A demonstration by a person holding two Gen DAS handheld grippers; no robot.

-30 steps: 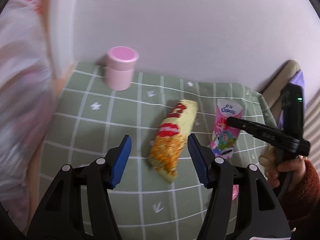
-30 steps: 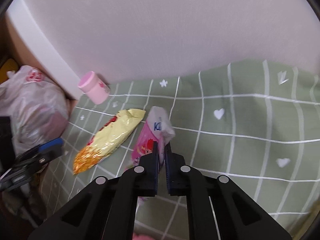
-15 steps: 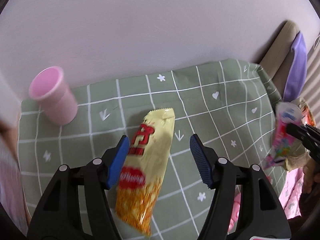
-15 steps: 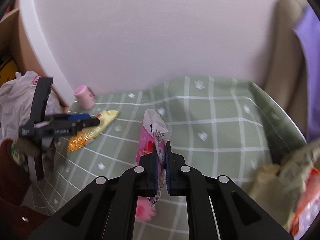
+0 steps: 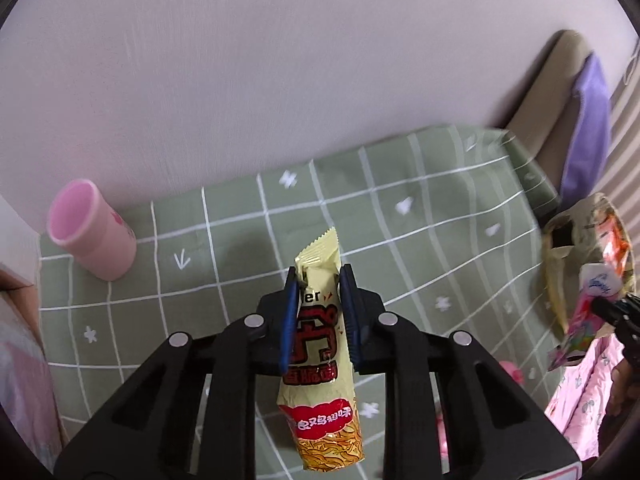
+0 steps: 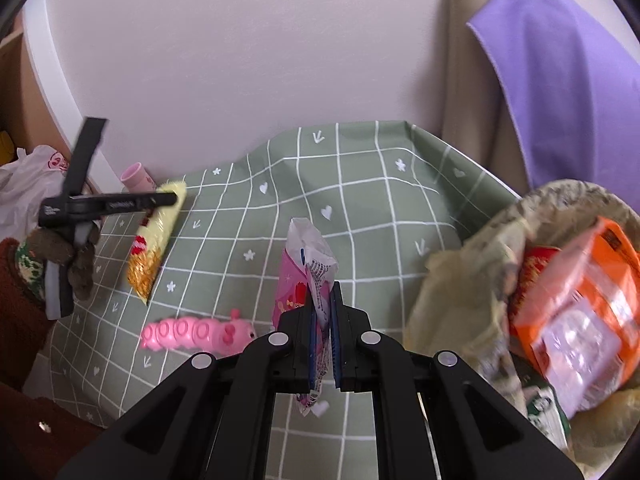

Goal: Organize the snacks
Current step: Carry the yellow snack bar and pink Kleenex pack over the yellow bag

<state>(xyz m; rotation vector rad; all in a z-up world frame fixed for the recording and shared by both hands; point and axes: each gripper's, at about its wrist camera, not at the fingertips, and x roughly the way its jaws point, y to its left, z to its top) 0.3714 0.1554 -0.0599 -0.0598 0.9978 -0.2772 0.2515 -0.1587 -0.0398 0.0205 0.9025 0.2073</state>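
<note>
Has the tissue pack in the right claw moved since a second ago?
Yes. The tissue pack, clamped in the right claw, has travelled right across the tablecloth, away from the pink cup toward the snack bag.

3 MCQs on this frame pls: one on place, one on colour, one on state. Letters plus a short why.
1. Where is the pink cup?
A. by the wall, at the cloth's far left corner
B. in the basket
C. in the right gripper

2. What colour is the tablecloth?
A. blue striped
B. green with a white grid
C. plain red

3. What is the right gripper doing?
A. open over the basket
B. shut on the pink tissue pack
C. shut on the yellow snack bag

Key: A, it stands beside the wall; B, white lines on green; B, the pink tissue pack sits pinched between its pads.
</note>
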